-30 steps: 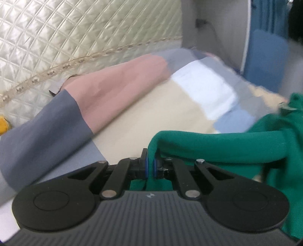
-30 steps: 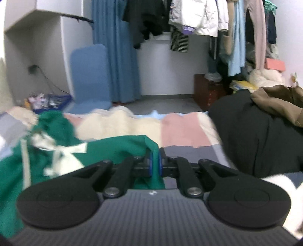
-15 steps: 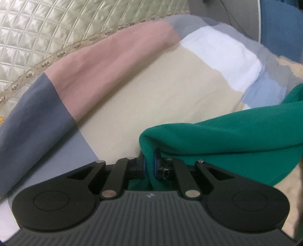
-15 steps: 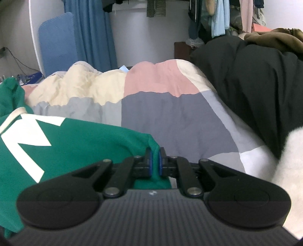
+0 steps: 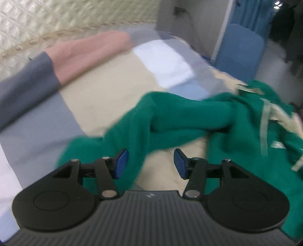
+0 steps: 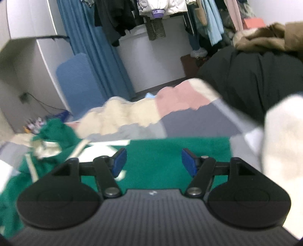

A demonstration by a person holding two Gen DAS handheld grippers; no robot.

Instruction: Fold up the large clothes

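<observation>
Green knit sweatshirt (image 5: 189, 117) with cream lettering and cream drawcords: soft, matte, thick fabric, laid on the bed. In the left wrist view it is seen rumpled, one long sleeve-like fold drawn toward the camera and ending beside the left blue pad, the bulk heaped to the right with a cream cord (image 5: 265, 121) hanging across it. In the right wrist view the same garment (image 6: 170, 160) is seen as a flat, straight-edged panel spread directly ahead of the claw, with crumpled cream parts at the left.

Left claw (image 5: 151, 163): black linkage arms, blue pads, spread wide; nothing is held between the pads, though green cloth lies just beside the left one.

Right claw (image 6: 152, 161): same construction, spread wide over the flat green panel, nothing gripped.

Patchwork bedcover (image 5: 106, 90): smooth cotton-like blocks of cream, pink, grey, white and pale blue, lightly wrinkled; the sweatshirt rests on it.

Quilted cream headboard panel (image 5: 56, 20): diamond-stitched, glossy, edged with braided trim, behind the bed in the left wrist view.

Black bulky garment pile (image 6: 246, 79): heaped at the right of the bed, topped by a brown fleecy item (image 6: 265, 39).

Blue padded panel (image 6: 79, 83) and blue curtain (image 6: 98, 47): standing beyond the bed.

Hanging clothes (image 6: 161, 11): on a rail at the far wall; detail is blurred.
</observation>
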